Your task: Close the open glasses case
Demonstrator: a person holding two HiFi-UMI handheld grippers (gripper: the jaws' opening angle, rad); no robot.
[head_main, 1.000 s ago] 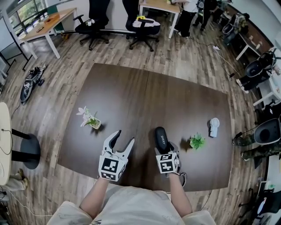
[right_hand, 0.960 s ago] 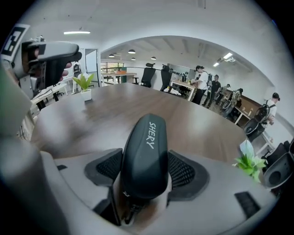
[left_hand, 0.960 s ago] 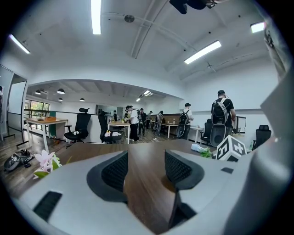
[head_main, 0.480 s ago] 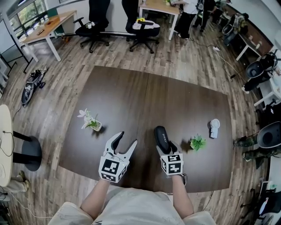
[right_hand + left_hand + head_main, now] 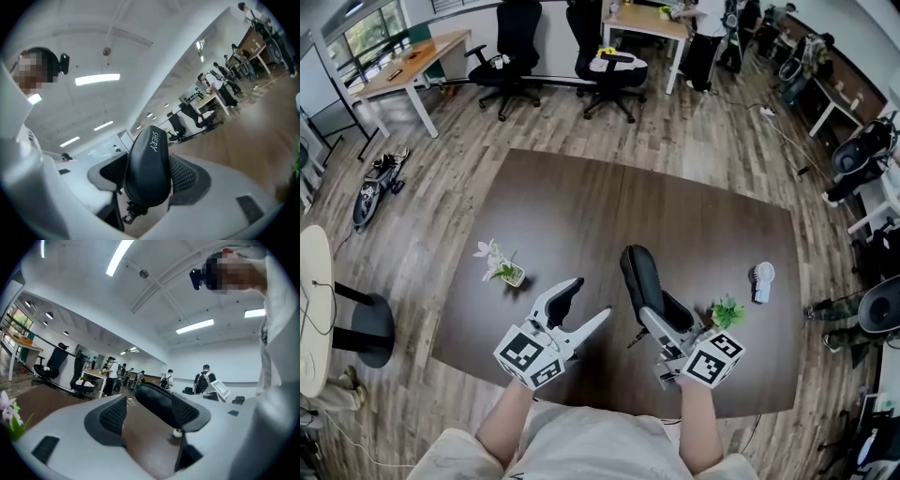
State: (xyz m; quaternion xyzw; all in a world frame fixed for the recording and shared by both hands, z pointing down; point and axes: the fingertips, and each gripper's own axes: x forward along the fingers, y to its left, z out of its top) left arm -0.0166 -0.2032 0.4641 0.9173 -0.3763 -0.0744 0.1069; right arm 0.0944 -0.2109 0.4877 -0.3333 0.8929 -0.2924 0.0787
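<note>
A black hard glasses case (image 5: 638, 270) with white lettering hangs above the dark table (image 5: 581, 202), its long end pointing away from me. My right gripper (image 5: 664, 317) is shut on its near end. In the right gripper view both ribbed pads flank the case (image 5: 148, 164), and a small clip dangles under it. Those jaws have just been closing a little on the case. To its left my left gripper (image 5: 587, 302) stands open, its jaws having just been opening, with nothing between them. The case (image 5: 157, 401) shows beyond its right pad.
A small pot of white flowers (image 5: 501, 264) stands left of the left gripper. A little green plant (image 5: 727, 312) and a white hand fan (image 5: 761, 280) sit to the right. Office chairs (image 5: 614, 66) and desks stand beyond the table, on a wood floor.
Both grippers have risen. The right one lifted the case off the table and rolled. The left gripper's jaws stand wider.
</note>
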